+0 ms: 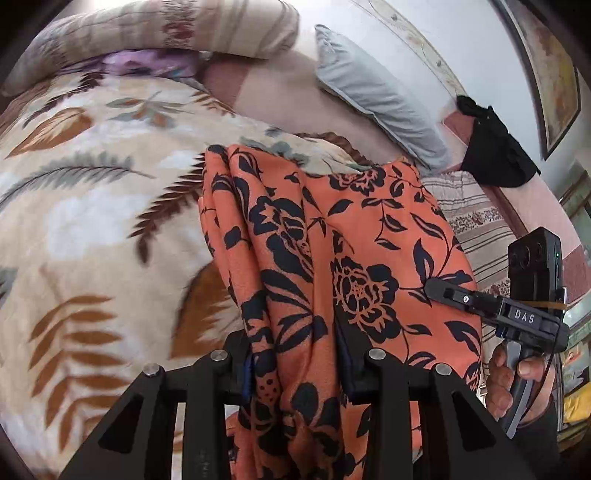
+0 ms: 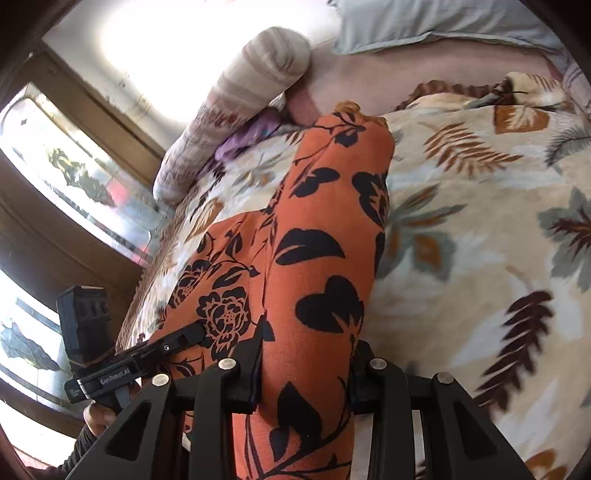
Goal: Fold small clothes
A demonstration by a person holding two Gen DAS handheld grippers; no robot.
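Note:
An orange garment with a black flower print (image 1: pixel 332 240) is held up over a leaf-patterned blanket (image 1: pixel 92 221). My left gripper (image 1: pixel 295 373) is shut on a bunched edge of it, and the cloth hangs forward between its jaws. My right gripper (image 2: pixel 306 373) is shut on the other end of the same garment (image 2: pixel 317 258). The right gripper also shows at the right of the left wrist view (image 1: pixel 439 288), pinching the cloth. The left gripper shows at the lower left of the right wrist view (image 2: pixel 192 336), also on the cloth.
A grey pillow (image 1: pixel 376 96), a striped rolled blanket (image 1: pixel 166 33) and a black cloth (image 1: pixel 495 147) lie at the head of the bed. A wooden window frame with patterned glass (image 2: pixel 74 177) stands beside the bed. A hand (image 1: pixel 509 380) grips the right handle.

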